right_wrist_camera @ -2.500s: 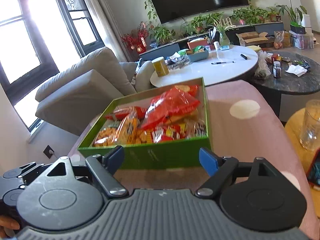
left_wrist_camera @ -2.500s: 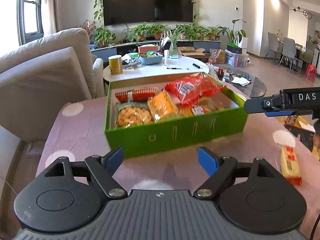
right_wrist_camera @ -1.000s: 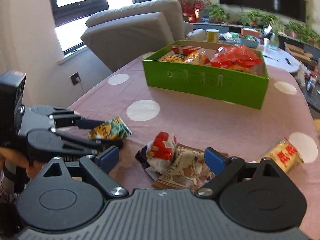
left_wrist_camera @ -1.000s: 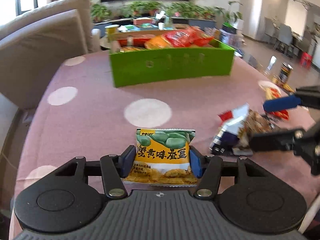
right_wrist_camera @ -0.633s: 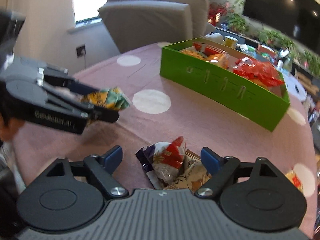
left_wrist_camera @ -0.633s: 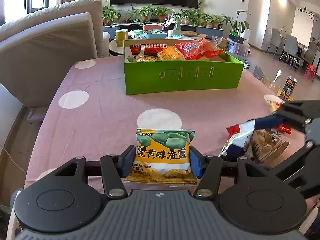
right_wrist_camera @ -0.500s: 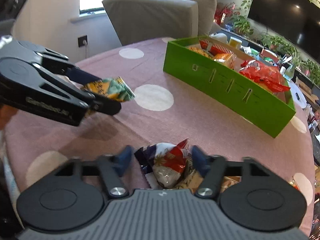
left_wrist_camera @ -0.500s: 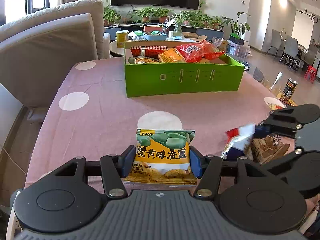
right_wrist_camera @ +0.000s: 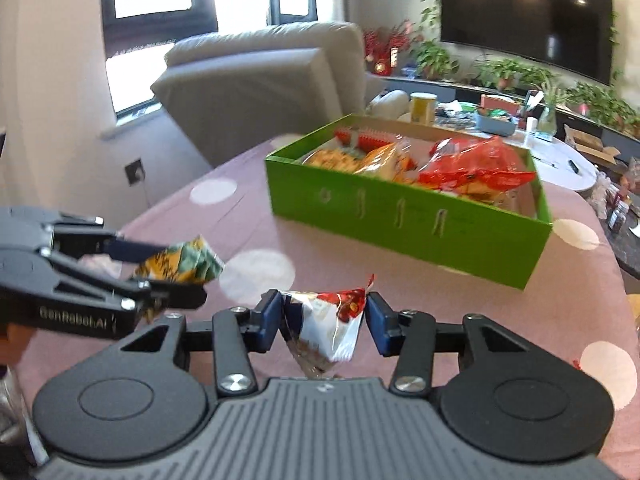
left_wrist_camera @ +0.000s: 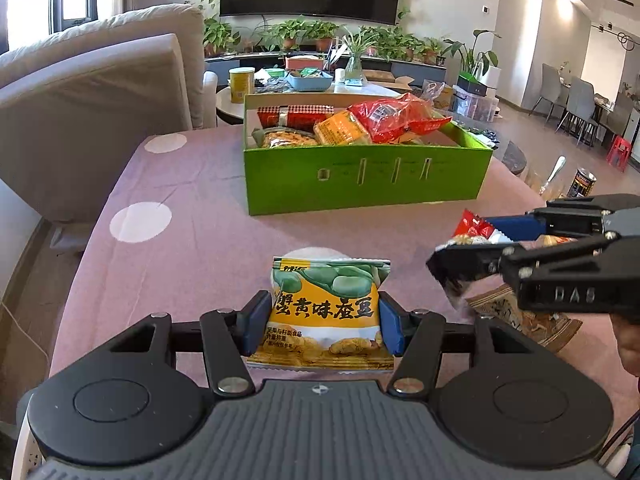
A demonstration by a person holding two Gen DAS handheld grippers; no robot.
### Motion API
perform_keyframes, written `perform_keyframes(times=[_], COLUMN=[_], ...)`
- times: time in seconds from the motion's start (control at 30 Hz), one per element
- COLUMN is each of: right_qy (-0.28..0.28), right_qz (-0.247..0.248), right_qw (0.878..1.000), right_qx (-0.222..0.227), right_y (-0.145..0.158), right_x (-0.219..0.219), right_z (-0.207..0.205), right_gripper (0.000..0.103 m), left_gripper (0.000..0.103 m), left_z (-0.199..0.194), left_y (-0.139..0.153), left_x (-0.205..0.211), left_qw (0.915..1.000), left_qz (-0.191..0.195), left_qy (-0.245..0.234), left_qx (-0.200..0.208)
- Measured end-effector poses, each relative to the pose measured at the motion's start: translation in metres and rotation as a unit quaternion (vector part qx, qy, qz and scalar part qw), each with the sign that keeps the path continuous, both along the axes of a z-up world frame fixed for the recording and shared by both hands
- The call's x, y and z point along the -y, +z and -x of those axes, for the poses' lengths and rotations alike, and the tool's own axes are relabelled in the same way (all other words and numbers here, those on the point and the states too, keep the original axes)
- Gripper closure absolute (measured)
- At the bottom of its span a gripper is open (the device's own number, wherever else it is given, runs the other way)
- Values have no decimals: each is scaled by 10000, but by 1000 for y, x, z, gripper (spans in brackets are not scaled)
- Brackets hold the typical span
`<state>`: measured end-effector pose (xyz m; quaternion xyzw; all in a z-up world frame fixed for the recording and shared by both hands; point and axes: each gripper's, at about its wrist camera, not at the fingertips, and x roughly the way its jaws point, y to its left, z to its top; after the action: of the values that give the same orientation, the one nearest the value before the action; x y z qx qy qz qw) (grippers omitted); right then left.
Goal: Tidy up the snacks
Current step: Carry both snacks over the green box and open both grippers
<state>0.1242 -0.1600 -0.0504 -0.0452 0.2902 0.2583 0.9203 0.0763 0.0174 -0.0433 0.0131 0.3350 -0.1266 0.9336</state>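
Right wrist view: right tool [right_wrist_camera: 322,322], jaws just closing, barely pinches a crinkly red-white packet [right_wrist_camera: 328,326]; it may slip before the green box [right_wrist_camera: 404,216] at 1 o'clock.

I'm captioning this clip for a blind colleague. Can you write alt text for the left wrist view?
The left gripper holds a yellow-and-green snack packet between its blue fingers above a pink, white-dotted tablecloth. Farther back stands an open green box full of snacks. At right, the right gripper clasps a red-and-white packet.
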Motion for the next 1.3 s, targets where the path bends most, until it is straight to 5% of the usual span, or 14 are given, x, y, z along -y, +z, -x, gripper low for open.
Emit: perform_keyframes(times=[1.3], right_qy=[-571], right_qz=[-855], right_qw=[9945], right_qx=[222], right_y=[36], right_x=[42], right_z=[-50], right_gripper=[38], left_gripper=[50], left_z=[-57], left_y=[38], left_x=[43], left_qw=[9989], left_qz=[39], left_qy=[-306], left_qx=[363])
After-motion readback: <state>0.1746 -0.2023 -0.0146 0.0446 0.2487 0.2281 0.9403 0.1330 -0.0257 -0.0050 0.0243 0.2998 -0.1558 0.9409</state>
